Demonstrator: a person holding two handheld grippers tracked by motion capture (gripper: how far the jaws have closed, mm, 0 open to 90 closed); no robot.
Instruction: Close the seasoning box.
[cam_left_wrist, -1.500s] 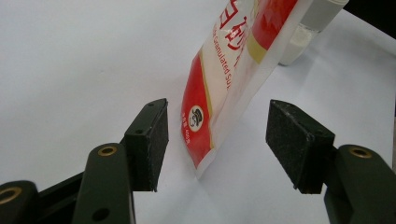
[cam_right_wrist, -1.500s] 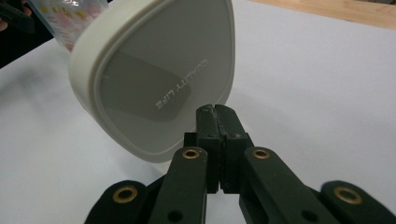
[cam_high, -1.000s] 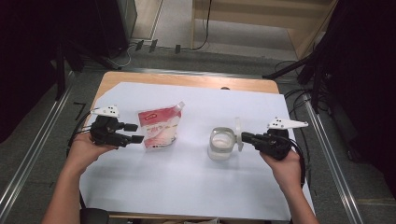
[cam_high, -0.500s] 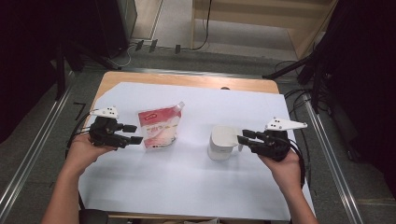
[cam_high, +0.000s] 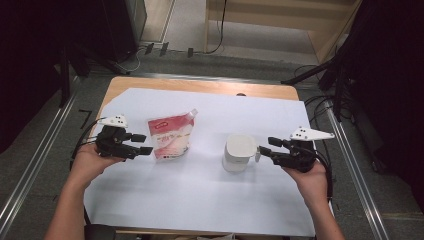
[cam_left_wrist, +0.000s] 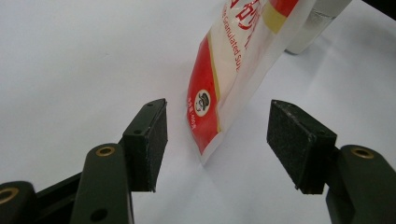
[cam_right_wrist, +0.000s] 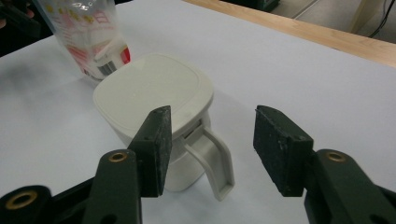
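Now right gripper (cam_right_wrist: 210, 149) jaws just opened, container (cam_right_wrist: 154, 100) handle (cam_right_wrist: 217, 165) loose between them; left gripper (cam_left_wrist: 217, 140) apart, sugar pouch (cam_left_wrist: 224, 79) just ahead.

Lid (cam_high: 240, 145) now shut — right claw (cam_high: 261, 149) freshly opened

Glossy printed plastic film forms the sugar pouch (cam_high: 170, 138). Beside the pouch, a lidded cup (cam_high: 238, 152) of smooth, matt, cream plastic is shown. Both rest on matt white paper sheet (cam_high: 200, 200) over a bare wooden tabletop (cam_high: 150, 84). Rough black pads (cam_right_wrist: 163, 135) line the jaws.
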